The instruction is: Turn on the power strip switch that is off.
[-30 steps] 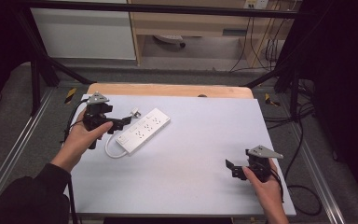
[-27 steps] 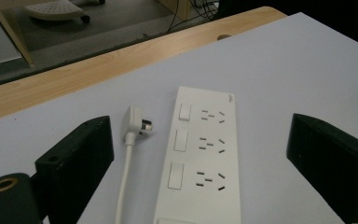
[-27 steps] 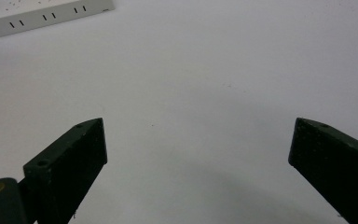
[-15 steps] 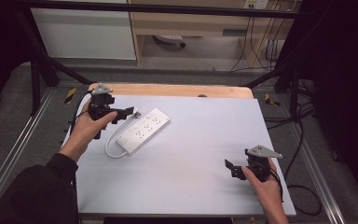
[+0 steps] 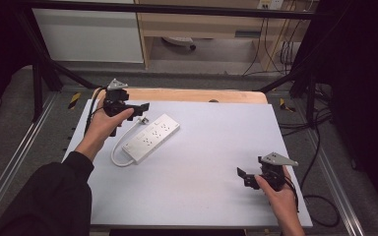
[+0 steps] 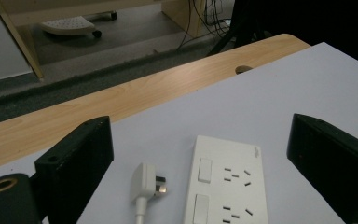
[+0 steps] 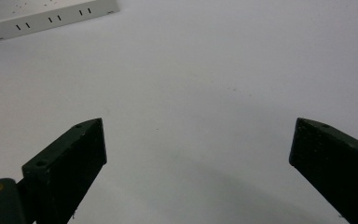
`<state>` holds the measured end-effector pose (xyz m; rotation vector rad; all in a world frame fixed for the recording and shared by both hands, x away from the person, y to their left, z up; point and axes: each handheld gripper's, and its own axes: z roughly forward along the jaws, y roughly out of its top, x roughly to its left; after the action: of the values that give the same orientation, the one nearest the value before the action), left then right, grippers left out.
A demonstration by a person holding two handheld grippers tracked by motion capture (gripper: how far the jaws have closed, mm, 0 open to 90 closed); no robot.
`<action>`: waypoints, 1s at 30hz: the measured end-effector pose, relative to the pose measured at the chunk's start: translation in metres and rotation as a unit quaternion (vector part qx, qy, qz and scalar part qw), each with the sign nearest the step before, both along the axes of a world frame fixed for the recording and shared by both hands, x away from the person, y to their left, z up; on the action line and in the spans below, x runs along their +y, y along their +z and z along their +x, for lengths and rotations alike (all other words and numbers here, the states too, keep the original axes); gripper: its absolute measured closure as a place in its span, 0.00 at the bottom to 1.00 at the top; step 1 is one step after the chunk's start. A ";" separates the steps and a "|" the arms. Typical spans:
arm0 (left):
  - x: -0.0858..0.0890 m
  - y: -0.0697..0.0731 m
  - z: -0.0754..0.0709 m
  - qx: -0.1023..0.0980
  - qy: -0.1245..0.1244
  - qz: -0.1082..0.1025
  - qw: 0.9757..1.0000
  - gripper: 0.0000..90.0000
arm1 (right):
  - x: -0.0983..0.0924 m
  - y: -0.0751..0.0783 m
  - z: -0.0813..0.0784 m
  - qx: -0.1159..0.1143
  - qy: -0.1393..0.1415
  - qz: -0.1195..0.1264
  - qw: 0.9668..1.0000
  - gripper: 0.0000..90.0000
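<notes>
Left gripper [image 5: 137, 109], jaws spread, empty, hovers beside power strip [image 5: 150, 138] on table's [image 5: 211, 147] left half. Left gripper view reveals the plug [image 6: 148, 182] prongs. Right gripper [image 5: 243, 177] spread wide, well apart.

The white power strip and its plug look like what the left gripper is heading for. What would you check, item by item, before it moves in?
1. Left gripper open: ok, jaws stand wide apart.
2. Plug free to grab: ok, it lies on the mat beside the power strip, in no socket.
3. Plug between the jaws: not ok, it sits nearer the left jaw and ahead of both.
4. Cord clear of the jaws: ok, it loops away at the strip's near end.
5. Right gripper out of the way: ok, open, far across the mat.
6. Plug's prongs undamaged: cannot tell.
</notes>
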<state>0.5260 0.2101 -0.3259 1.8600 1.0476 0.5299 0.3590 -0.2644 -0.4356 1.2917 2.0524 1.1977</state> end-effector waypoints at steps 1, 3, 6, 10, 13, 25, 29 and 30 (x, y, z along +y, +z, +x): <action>-0.002 -0.001 0.001 -0.001 0.000 -0.001 1.000 0.08 | 0.000 0.000 0.000 0.001 -0.001 0.001 1.000 0.05; -0.006 -0.002 0.004 0.000 -0.003 0.001 1.000 0.08 | -0.001 0.000 0.001 0.001 0.000 0.001 1.000 0.05; -0.011 -0.007 0.008 0.003 -0.007 0.005 1.000 0.08 | -0.001 0.000 0.001 0.001 0.001 0.002 1.000 0.05; -0.018 -0.012 0.012 0.005 -0.008 0.007 1.000 0.09 | -0.001 0.000 0.001 -0.002 0.003 0.002 1.000 0.05; -0.022 -0.014 0.015 0.007 -0.007 0.008 1.000 0.09 | -0.001 0.001 0.001 -0.001 0.003 0.003 1.000 0.05; -0.031 -0.024 0.022 0.014 -0.006 0.015 1.000 0.12 | -0.001 0.001 0.001 -0.002 0.002 0.003 1.000 0.05; -0.033 -0.026 0.023 0.016 -0.003 0.016 1.000 0.12 | -0.001 0.001 0.002 -0.002 0.002 0.003 1.000 0.05; -0.033 -0.026 0.024 0.017 -0.004 0.016 1.000 0.12 | -0.001 0.001 0.002 -0.002 0.003 0.002 1.000 0.05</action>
<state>0.5499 0.1768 -0.3522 1.9064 1.0600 0.5146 0.3607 -0.2652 -0.4347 1.2860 2.0532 1.2071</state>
